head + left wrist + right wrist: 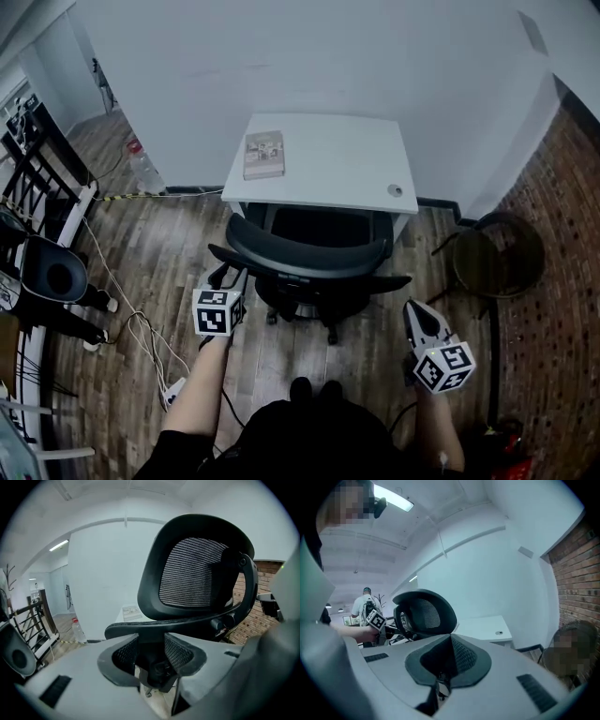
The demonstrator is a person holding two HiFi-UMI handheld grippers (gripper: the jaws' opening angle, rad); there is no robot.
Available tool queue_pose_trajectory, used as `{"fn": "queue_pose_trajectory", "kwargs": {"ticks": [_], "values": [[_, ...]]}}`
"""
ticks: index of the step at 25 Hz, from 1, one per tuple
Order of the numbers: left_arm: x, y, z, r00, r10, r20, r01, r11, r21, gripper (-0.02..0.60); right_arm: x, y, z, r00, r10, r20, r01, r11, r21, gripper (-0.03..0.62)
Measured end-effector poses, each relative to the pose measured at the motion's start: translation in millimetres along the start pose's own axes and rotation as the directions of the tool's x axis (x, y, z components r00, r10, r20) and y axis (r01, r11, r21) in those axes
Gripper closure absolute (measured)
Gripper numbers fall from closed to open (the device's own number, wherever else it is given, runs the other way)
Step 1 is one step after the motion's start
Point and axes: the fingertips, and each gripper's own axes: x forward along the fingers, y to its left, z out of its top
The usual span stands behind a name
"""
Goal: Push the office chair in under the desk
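Observation:
The black mesh office chair stands in front of the white desk, its seat partly beneath the desktop and its back toward me. My left gripper is at the chair's left armrest. In the left gripper view the armrest's post fills the gap between the pads, under the armrest and the chair back. My right gripper hangs to the right of the chair, behind its right armrest, shut with nothing in it. The right gripper view shows the chair and the desk beyond the jaws.
A book lies on the desk. A dark round side table stands at the right by the brick wall. Cables, a bottle, a black rack and a speaker are at the left. A person stands far off.

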Motion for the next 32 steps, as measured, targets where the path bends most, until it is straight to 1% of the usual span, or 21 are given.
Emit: {"fn": "queue_pose_trajectory", "kwargs": {"ticks": [3, 6, 9, 11, 13, 17, 20, 24, 27, 29, 32], "values": [[-8.3, -2.8, 3.9, 1.000, 0.018, 0.010, -0.018, 1.000, 0.006, 0.408, -9.9, -5.7, 18.9, 0.999, 0.033, 0.042, -0.031, 0.999, -0.038, 0.591], [-22.3, -6.9, 13.8, 0.999, 0.046, 0.018, -0.046, 0.999, 0.005, 0.410, -8.8, -3.2, 38.8, 0.991, 0.098, 0.086, -0.094, 0.994, -0.054, 0.591], [-42.8, -17.6, 27.4, 0.996, 0.060, 0.069, -0.057, 0.997, -0.043, 0.408, -6.7, 6.9, 51.1, 0.978, 0.169, 0.123, -0.162, 0.985, -0.064, 0.591], [-57.7, -26.1, 36.5, 0.991, 0.067, 0.115, -0.056, 0.994, -0.095, 0.408, -5.6, 15.8, 54.9, 0.973, 0.188, 0.132, -0.178, 0.980, -0.086, 0.591], [-69.2, -33.1, 44.3, 0.987, 0.066, 0.149, -0.047, 0.991, -0.125, 0.410, -1.9, 26.5, 62.1, 0.971, 0.188, 0.151, -0.172, 0.979, -0.113, 0.591], [-75.8, -39.9, 60.5, 0.981, 0.044, 0.188, -0.019, 0.991, -0.132, 0.410, 8.2, 48.9, 89.2, 0.958, 0.197, 0.210, -0.166, 0.974, -0.156, 0.591], [-74.6, -34.9, 71.8, 0.977, 0.023, 0.212, 0.002, 0.993, -0.119, 0.410, 19.9, 59.5, 101.6, 0.956, 0.195, 0.220, -0.158, 0.972, -0.176, 0.591], [-67.0, -20.6, 74.9, 0.977, -0.018, 0.210, 0.037, 0.996, -0.087, 0.422, 37.9, 65.4, 111.9, 0.961, 0.147, 0.234, -0.109, 0.979, -0.170, 0.591], [-57.5, -3.7, 77.0, 0.978, -0.023, 0.208, 0.040, 0.996, -0.079, 0.468, 52.6, 66.8, 119.4, 0.963, 0.097, 0.251, -0.060, 0.987, -0.151, 0.591], [-53.0, 6.5, 81.0, 0.977, -0.023, 0.213, 0.040, 0.997, -0.072, 0.514, 59.5, 66.2, 126.7, 0.963, 0.065, 0.262, -0.026, 0.988, -0.150, 0.591], [-50.2, 20.1, 94.5, 0.974, -0.030, 0.226, 0.043, 0.998, -0.051, 0.540, 65.7, 60.3, 145.8, 0.959, 0.023, 0.284, 0.025, 0.986, -0.165, 0.591]]}}
